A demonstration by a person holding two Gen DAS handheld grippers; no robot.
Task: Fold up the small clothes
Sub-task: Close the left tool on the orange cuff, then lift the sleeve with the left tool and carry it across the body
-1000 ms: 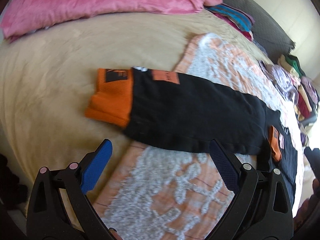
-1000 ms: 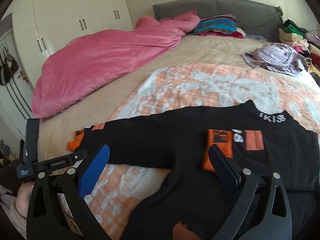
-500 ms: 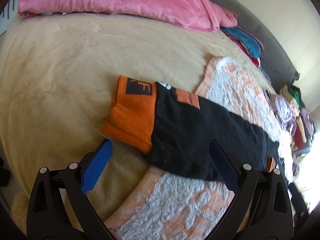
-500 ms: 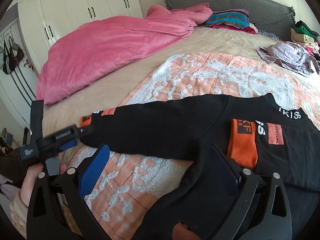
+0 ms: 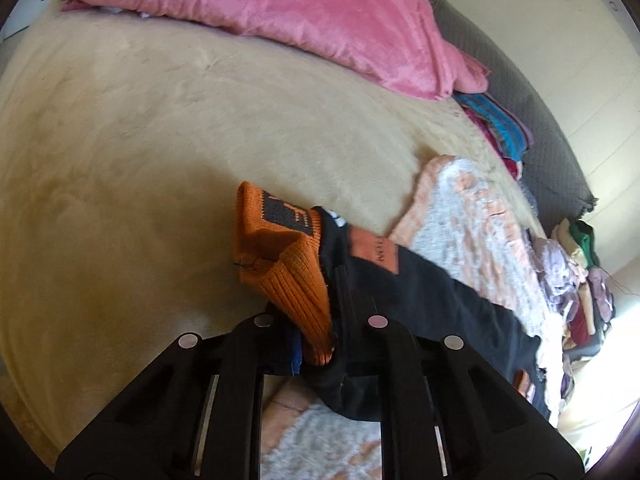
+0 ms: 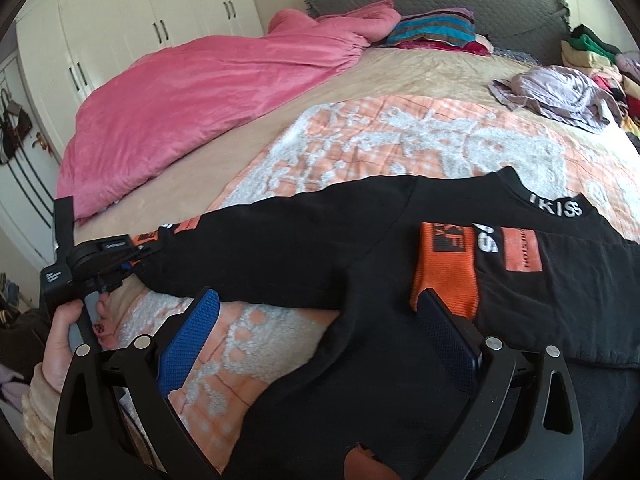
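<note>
Orange ribbed knit fills the mouth of the left tool, which is clamped on the sleeve cuff of the black sweater, pinching the cuff's lower edge together with a bit of the black sleeve beside it. The cuff stands bunched and lifted above the tool, and the sleeve runs away from it across the peach and white patterned blanket toward the sweater's body. The right tool hangs with its fingers spread wide over the body, gripping nothing; the other cuff lies folded in on the chest, just beyond that tool's right finger.

The sweater lies flat on the blanket, collar away from the right tool, on the bed, with the pink duvet well beyond it.

My reading is that this sleeve is about to be carried in over the chest. The grip sits low on a thick, stretchy edge, so the knit could slide out mid-swing. Pulling too hard could drag the whole body sideways and undo the sleeve already laid, since nothing pins the sweater down. The loose blanket beneath could ruck up too.
</note>
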